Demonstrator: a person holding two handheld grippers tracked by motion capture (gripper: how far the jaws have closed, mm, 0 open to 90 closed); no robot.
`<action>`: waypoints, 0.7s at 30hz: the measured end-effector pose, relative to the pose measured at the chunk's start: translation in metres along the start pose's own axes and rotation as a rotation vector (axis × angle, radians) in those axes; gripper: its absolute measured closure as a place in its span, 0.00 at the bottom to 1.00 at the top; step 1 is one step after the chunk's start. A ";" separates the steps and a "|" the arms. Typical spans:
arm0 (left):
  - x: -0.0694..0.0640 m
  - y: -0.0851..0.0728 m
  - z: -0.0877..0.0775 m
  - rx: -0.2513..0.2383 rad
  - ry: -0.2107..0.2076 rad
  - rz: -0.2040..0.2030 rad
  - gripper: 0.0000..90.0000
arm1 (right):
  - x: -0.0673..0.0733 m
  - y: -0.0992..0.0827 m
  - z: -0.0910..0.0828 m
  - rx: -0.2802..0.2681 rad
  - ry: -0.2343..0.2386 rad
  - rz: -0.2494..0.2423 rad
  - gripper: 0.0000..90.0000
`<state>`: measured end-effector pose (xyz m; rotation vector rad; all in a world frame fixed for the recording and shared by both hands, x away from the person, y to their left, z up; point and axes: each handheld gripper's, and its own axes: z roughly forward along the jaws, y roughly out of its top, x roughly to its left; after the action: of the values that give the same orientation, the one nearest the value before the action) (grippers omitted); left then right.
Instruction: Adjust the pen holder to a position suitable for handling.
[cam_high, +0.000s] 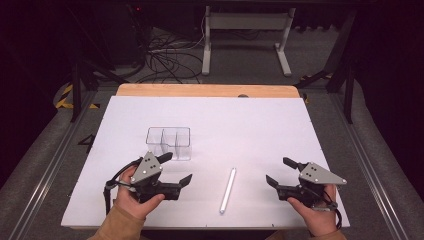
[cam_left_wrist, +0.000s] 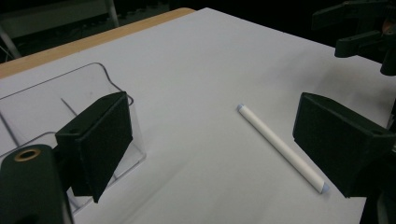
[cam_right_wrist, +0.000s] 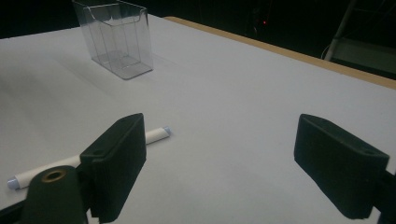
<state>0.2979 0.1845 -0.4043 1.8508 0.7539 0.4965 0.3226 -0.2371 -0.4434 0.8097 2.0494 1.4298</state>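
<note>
A white stick (cam_high: 228, 190), like a chalk or capped tube, lies flat on the white worktop (cam_high: 260, 125), between the two hand-held tongs and touching neither. Its long axis runs near-to-far w/ a slight lean: near end toward the person, far end tipped a little to the right.

Left tongs (cam_high: 175, 170) sit left of the stick, jaws spread, nothing between them, pointing right & forward. In the left gripper view the stick (cam_left_wrist: 281, 148) lies diagonally just inside the right-hand jaw, off-centre in the gap.

Right tongs (cam_high: 281, 171) sit right of the stick, jaws also spread & empty, pointing left & forward. In the right gripper view the stick (cam_right_wrist: 88, 157) passes behind the left-hand jaw, outside the gap.

Left tongs look somewhat nearer the stick; the right ones stand farther apart from it. Judgement: either could close across the short width, approx. square to the long axis.

A clear plastic holder (cam_high: 169, 142) w/ compartments stands upright beyond the left tongs, apart from the stick, empty as far as can be seen.
</note>
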 end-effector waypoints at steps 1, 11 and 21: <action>-0.002 0.003 0.003 0.000 -0.006 0.000 0.14 | 0.000 0.000 0.000 -0.001 0.001 0.000 0.20; -0.012 0.012 0.016 0.015 -0.034 0.020 0.14 | 0.000 -0.001 -0.002 0.001 -0.002 0.001 0.20; -0.021 0.019 0.027 0.050 -0.079 -0.009 0.18 | 0.000 -0.001 -0.002 -0.004 0.000 0.003 0.20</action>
<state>0.3052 0.1470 -0.3967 1.9014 0.7266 0.4001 0.3209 -0.2384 -0.4432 0.8111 2.0448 1.4348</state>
